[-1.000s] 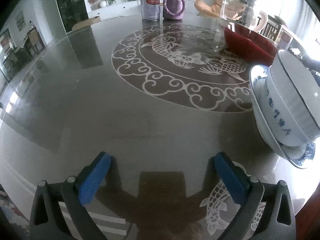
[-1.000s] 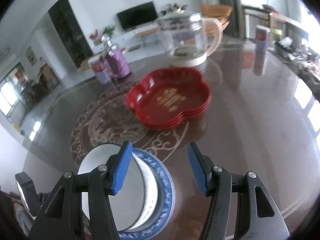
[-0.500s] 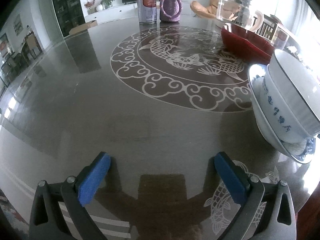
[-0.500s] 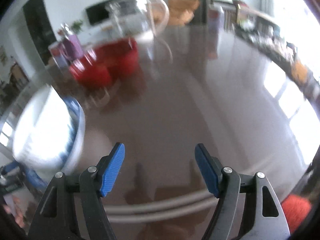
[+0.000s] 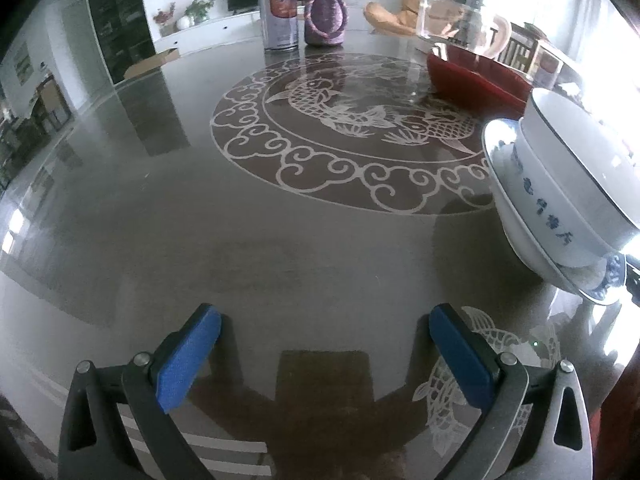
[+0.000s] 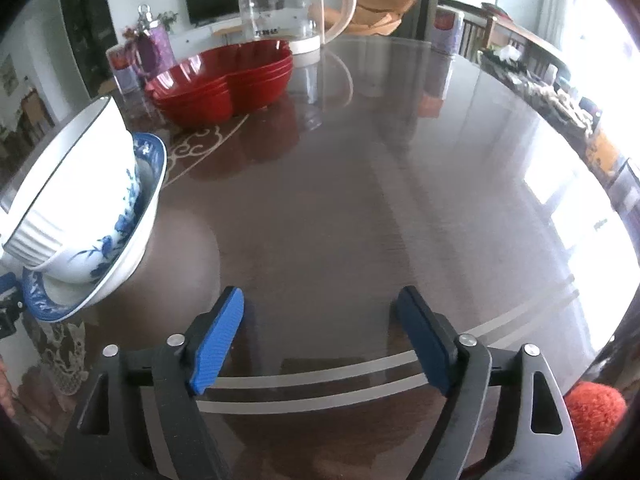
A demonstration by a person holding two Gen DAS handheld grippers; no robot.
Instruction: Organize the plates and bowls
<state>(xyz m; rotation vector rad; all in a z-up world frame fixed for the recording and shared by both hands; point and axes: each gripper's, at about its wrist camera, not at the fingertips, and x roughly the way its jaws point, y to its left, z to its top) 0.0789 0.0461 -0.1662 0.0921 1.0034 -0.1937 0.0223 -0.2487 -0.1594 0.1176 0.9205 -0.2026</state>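
A white bowl (image 5: pixel 576 168) with blue characters sits nested in a blue-and-white bowl (image 5: pixel 520 216) on a blue-patterned plate (image 5: pixel 608 288) at the right of the left wrist view. The same stack shows at the left of the right wrist view: white bowl (image 6: pixel 68 184), blue-and-white bowl (image 6: pixel 136 216), plate (image 6: pixel 40 300). A stack of red plates (image 6: pixel 224 80) stands behind it, also seen in the left wrist view (image 5: pixel 476 80). My left gripper (image 5: pixel 324 344) is open and empty, left of the stack. My right gripper (image 6: pixel 320 328) is open and empty, right of it.
A glass kettle (image 6: pixel 280 8) stands behind the red plates. A purple bottle (image 5: pixel 324 16) and a tin can (image 5: pixel 280 16) stand at the far side of the dark glass table (image 5: pixel 240 216). An orange thing (image 6: pixel 596 412) sits beyond the table edge, lower right.
My right gripper has swung right, off the bowl stack, and now faces bare table with the stack at its left. The left gripper has barely moved.
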